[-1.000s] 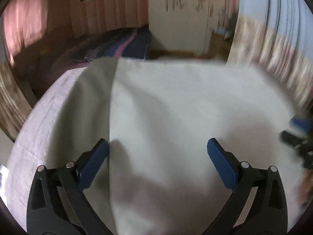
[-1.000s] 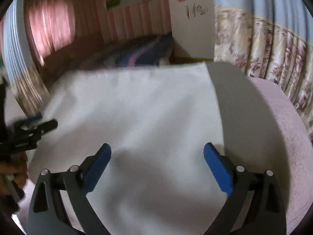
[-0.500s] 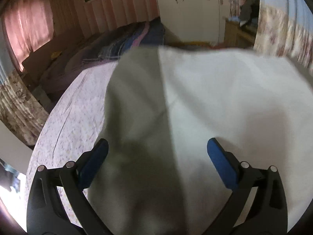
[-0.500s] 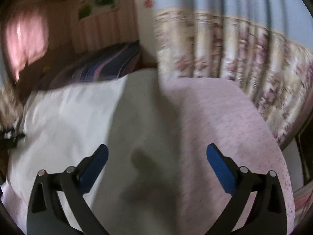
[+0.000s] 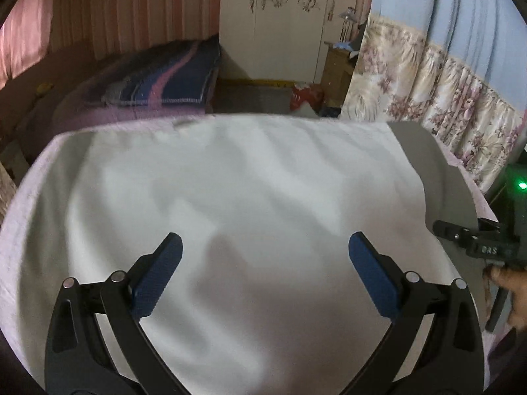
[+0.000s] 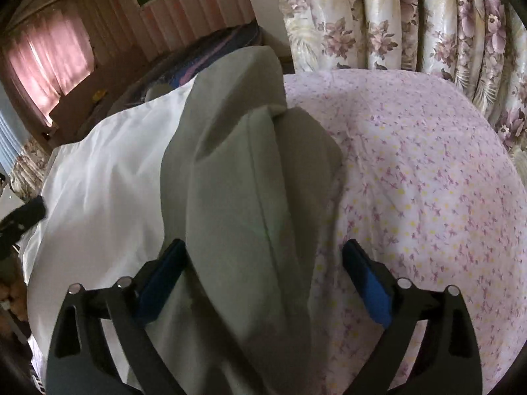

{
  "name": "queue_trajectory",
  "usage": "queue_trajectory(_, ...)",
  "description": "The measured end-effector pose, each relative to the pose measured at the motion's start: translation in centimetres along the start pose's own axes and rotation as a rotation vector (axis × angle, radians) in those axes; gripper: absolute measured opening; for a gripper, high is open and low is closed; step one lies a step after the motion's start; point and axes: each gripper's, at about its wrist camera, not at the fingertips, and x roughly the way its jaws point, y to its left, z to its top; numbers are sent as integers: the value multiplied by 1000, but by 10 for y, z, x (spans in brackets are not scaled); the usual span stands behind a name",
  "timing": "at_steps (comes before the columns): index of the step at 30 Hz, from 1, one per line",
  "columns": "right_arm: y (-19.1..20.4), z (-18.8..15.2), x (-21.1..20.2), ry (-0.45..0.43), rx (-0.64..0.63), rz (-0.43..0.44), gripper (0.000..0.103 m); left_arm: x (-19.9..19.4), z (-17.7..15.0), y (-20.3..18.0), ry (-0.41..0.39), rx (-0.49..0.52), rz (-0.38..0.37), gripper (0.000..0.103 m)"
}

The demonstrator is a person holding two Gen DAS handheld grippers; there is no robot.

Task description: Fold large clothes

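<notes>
White garment (image 5: 237,197) lies spread flat, its grey sleeve (image 6: 243,177) apparently bunched.

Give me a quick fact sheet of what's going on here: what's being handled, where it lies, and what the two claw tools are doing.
Garment: white body with a grey sleeve, lying on the bed
Bed cover: pink floral sheet
Left gripper: open, above the white cloth, holding nothing
Right gripper: jaws closing, the bunched sleeve between them, not yet pinched
Backdrop: floral curtain
Progress: fold unfinished

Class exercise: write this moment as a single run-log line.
stage: folding | garment: white body flat on bed, grey sleeve bunched | left gripper: open, empty | right gripper: closing around sleeve
</notes>
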Motion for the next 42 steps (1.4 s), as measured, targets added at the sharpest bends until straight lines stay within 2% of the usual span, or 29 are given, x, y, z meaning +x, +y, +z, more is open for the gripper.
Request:
queue_trajectory(1,3,-1,-1,0,-10,5,86,7,-2,-6,8,7,6,100)
queue_trajectory(3,5,-3,-4,-11,-17,53,65,20,-1,-15,22,42,46,100)
queue_trajectory(4,7,-4,-5,-15,-9,55,59,32,-4,-19,48,65,75,100)
queue_trajectory(6,9,-5,-7,-17,-2,57,54,47,-11,-17,73,70,91,100)
queue_trajectory(7,11,-5,-8,-17,3,75,41,50,-13,-17,69,71,97,100)
queue_trajectory(11,29,-2,-19,-35,-28,64,19,51,-15,-19,61,79,119,100)
queue_trajectory(14,31,9,-34,-62,-2,112,16,51,-16,-18,59,67,108,100)
queue_trajectory(18,43,32,-63,-94,23,257,13,48,-15,-13,61,60,99,100)
queue_trajectory(22,84,52,-88,-98,-21,369,12,45,-16,-7,57,39,78,100)
queue_trajectory(26,125,64,-95,-85,8,457,12,40,-16,6,36,-23,22,100)
queue_trajectory(31,166,68,-90,-63,26,456,12,29,-18,28,14,-102,-72,100)
queue_trajectory(34,187,66,-80,-60,46,448,12,2,-18,55,-14,-145,-75,100)
queue_trajectory(35,194,63,-75,-57,60,448,12,-11,-17,69,-40,-161,-68,100)
queue_trajectory(38,213,55,-50,-37,119,503,12,-59,-12,124,-144,-201,56,100)
queue_trajectory(40,228,43,-24,-18,160,564,12,-75,-15,152,-151,-214,118,100)
queue_trajectory(42,239,24,18,18,240,606,12,-86,-21,176,-132,-221,152,100)
